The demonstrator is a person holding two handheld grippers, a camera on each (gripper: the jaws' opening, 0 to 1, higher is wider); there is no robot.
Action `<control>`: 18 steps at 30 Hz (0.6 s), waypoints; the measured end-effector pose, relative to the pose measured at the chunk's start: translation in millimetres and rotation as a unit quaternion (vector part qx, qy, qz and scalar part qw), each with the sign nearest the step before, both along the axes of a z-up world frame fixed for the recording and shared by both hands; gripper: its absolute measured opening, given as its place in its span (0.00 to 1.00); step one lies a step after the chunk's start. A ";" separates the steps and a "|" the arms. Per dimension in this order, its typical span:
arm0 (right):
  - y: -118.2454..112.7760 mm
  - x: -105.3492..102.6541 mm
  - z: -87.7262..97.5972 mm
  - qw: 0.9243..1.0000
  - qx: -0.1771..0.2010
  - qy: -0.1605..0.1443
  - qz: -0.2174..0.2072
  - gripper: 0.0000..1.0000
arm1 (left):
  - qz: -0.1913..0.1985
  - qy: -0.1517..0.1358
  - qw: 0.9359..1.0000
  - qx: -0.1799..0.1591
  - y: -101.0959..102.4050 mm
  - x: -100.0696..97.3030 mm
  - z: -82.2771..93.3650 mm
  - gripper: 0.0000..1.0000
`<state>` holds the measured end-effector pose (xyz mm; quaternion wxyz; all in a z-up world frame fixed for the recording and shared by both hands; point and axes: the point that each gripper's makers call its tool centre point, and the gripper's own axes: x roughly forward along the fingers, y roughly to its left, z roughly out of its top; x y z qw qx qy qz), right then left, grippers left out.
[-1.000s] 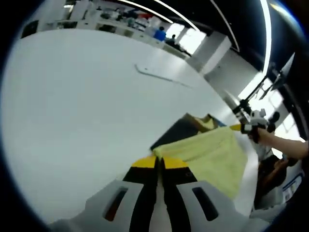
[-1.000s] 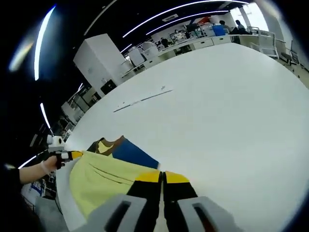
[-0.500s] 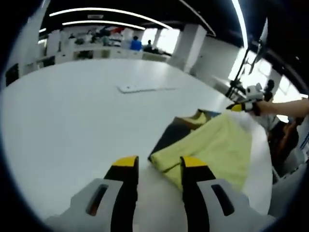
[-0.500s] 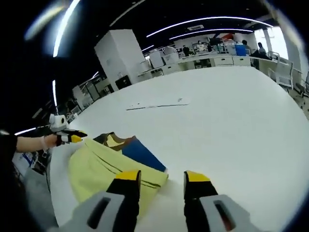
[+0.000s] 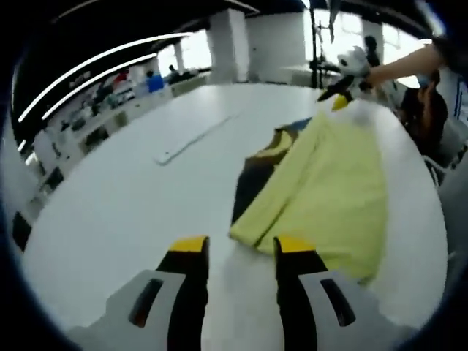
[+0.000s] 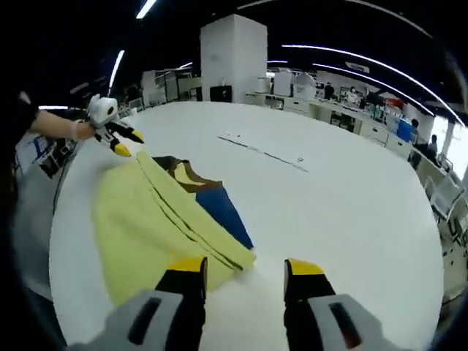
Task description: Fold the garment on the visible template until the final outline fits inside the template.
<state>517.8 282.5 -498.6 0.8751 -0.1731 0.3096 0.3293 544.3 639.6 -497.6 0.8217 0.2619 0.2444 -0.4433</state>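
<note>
White table point(image 5: 110, 205): broad, round. Yellow garment point(image 5: 329, 190): folded, lying at 1 o'clock of the left gripper point(image 5: 235, 248), covering most of the dark template point(image 5: 252, 186). Right gripper point(image 6: 241, 267): jaws parted, empty; left likewise. Advice: regrip one corner each, fold inward squarely, keep edges within template.

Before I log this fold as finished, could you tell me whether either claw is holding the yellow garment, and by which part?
Neither holds it. The left claw and right claw are both open, with the yellow garment lying free on the white table.
</note>
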 end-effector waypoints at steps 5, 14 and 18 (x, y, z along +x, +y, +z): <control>2.4 1.8 -2.5 0.997 -0.061 -0.025 0.040 0.36 | -0.052 -0.048 0.995 0.068 -2.5 4.1 -5.8 0.28; 11.7 1.5 -11.3 0.973 -0.173 -0.071 0.136 0.27 | -0.109 -0.079 0.983 0.125 -15.9 3.9 -14.7 0.24; 10.4 2.9 -16.6 0.967 -0.194 -0.073 0.146 0.23 | -0.128 -0.088 0.977 0.148 -15.9 3.0 -20.8 0.22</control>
